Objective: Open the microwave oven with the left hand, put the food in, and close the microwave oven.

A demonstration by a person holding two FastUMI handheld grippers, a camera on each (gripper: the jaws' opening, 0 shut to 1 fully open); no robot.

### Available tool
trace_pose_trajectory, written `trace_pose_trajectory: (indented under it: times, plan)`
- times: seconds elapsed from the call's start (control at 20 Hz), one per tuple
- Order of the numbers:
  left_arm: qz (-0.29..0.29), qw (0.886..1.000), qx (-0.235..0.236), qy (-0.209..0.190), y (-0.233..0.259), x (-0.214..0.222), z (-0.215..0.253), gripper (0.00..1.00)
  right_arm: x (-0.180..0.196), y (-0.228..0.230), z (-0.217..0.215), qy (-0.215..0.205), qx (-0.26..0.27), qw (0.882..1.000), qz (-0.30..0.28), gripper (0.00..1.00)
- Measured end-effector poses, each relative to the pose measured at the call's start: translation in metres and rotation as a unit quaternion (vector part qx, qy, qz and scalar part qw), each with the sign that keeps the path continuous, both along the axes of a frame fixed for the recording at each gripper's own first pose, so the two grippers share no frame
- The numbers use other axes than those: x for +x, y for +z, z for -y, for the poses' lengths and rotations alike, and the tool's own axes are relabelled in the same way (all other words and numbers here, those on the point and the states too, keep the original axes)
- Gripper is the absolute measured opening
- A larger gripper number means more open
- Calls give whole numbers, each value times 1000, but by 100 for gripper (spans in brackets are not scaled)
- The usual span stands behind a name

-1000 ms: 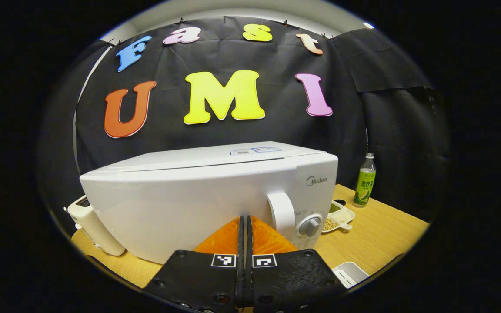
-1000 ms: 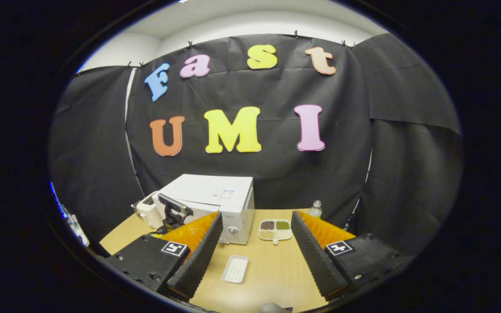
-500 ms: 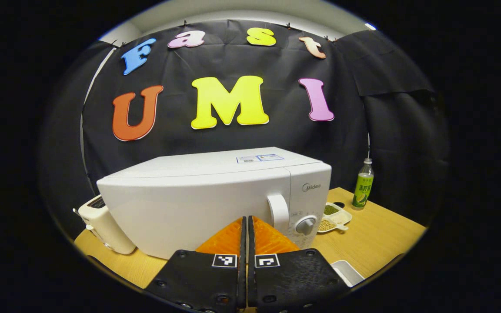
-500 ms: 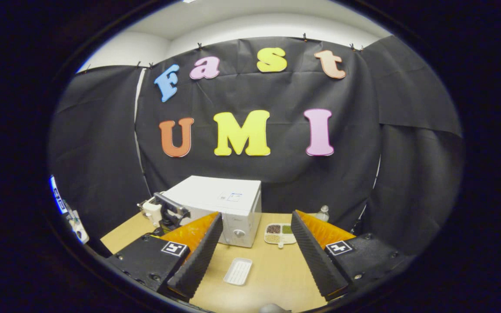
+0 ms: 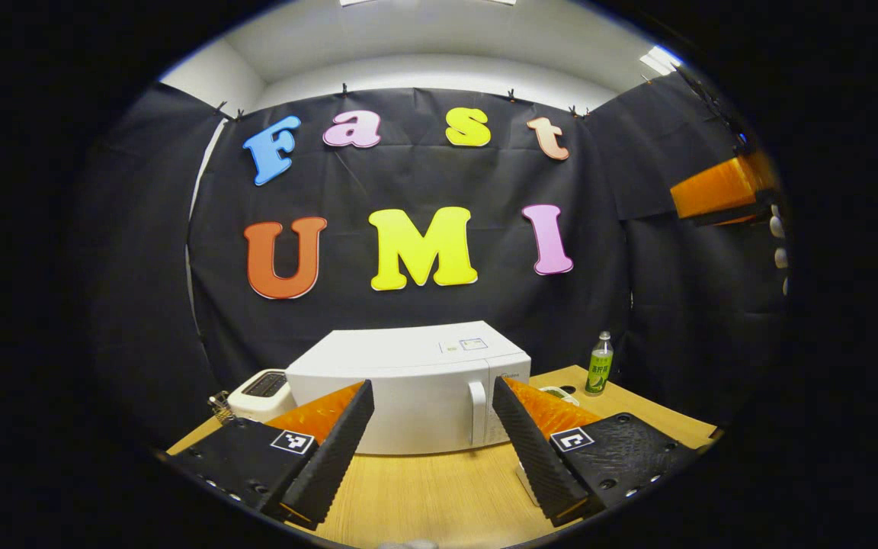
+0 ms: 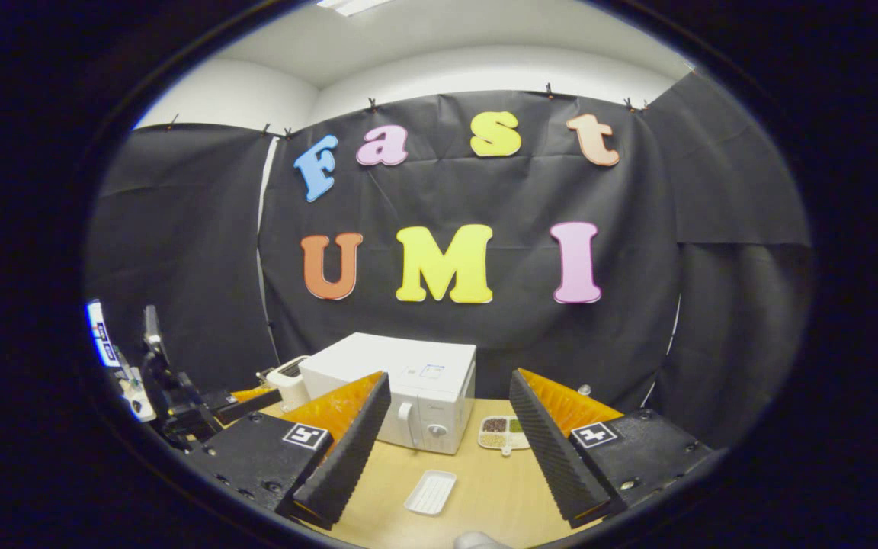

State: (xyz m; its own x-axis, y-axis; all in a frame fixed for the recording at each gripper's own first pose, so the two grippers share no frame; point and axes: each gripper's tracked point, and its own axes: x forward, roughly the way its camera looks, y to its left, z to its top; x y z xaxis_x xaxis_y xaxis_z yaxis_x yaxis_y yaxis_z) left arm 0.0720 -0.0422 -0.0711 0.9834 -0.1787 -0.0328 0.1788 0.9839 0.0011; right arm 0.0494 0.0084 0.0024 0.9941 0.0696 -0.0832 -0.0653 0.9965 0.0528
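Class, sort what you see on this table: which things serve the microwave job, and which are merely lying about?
For the job: microwave oven, door closed; divided food dish; left gripper.

Lying about: toaster; green bottle; empty white tray.

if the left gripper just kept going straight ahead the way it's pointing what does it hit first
Most likely the front of the white microwave, whose closed door sits between the open left gripper fingers. Bare wooden table lies before it; depth is hard to judge, so a slightly downward path could meet the tabletop first.
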Motion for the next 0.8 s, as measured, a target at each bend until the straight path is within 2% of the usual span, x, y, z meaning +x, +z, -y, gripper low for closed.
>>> trace_pose_trajectory:
  times: [0.05,0.1,0.15,0.3,0.35,0.4,0.5,0.55,0.8]
  plan:
    - [9,1000,2,10,13,-8,-8,96,-4,1,-2,0,-1,1000,4,92]
    - [15,1000,1,13,27,-19,-13,96,-9,3,-4,0,0,1000,6,100]
    - [22,1000,2,19,40,-30,-19,96,-12,2,-4,-5,1,1000,7,92]
    - [44,998,-4,41,78,-56,-40,96,-24,11,-1,-17,3,1000,12,92]
    - [48,998,-8,46,87,-63,-44,96,-27,14,-1,-22,2,1000,19,100]
    - [51,997,-10,49,96,-69,-49,96,-31,18,1,-27,-1,999,23,92]
    - [58,996,-8,60,108,-81,-60,96,-38,18,4,-39,-10,999,25,92]
    - [59,996,-10,62,112,-86,-63,96,-41,20,2,-41,-10,999,27,100]
    - [60,996,-19,69,117,-97,-72,96,-51,20,-1,-53,3,998,28,100]
